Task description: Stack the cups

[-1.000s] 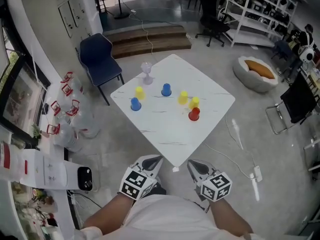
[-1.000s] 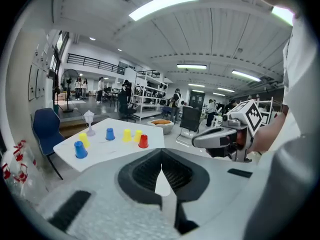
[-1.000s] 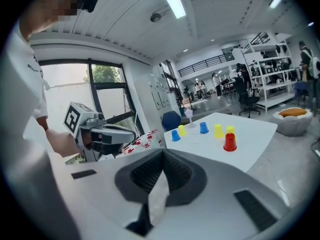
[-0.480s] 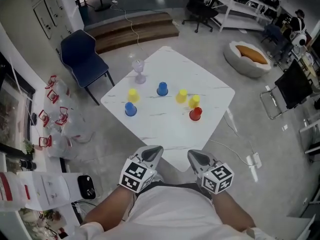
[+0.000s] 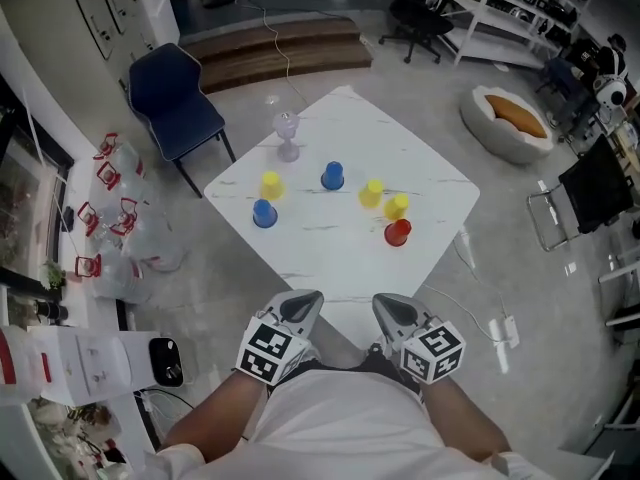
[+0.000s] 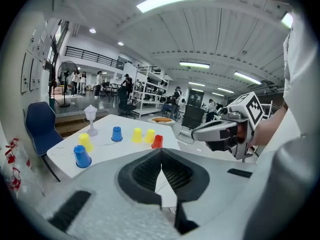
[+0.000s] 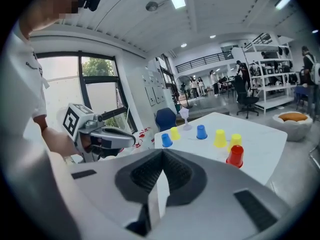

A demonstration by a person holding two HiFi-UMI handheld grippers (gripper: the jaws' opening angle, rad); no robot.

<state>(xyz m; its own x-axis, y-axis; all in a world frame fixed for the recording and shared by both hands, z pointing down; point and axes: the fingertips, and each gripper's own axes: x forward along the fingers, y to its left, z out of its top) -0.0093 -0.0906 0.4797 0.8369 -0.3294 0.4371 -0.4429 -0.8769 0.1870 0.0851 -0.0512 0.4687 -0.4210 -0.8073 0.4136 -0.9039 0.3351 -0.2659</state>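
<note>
Head view has the person standing at the near corner of the white table, with both tools tucked in close to the body. The left gripper and the right gripper sit side by side just over that corner, well apart from every cup. From where I stand that looks like a carrying posture, not a reach.

Each gripper's own view shows its jaws pressed together with nothing between them, so both are closed and empty. I'd guess they are kept closed simply because there is nothing to take yet.

The cups stand singly across the middle of the table, none touching except perhaps the pair on the right:
- The near blue cup and the left yellow cup are on the left.
- The far blue cup is towards the far side.
- The middle yellow cup and the right yellow cup stand just beside each other.
- The red cup is nearest on the right.

All seem to be mouth down, which would let one drop over another, so stacking has not begun.

A clear goblet-shaped ornament stands near the far left edge, out of the way. A blue chair sits beyond it on the floor.

By position, the red cup suits the right gripper and the near blue cup the left.
</note>
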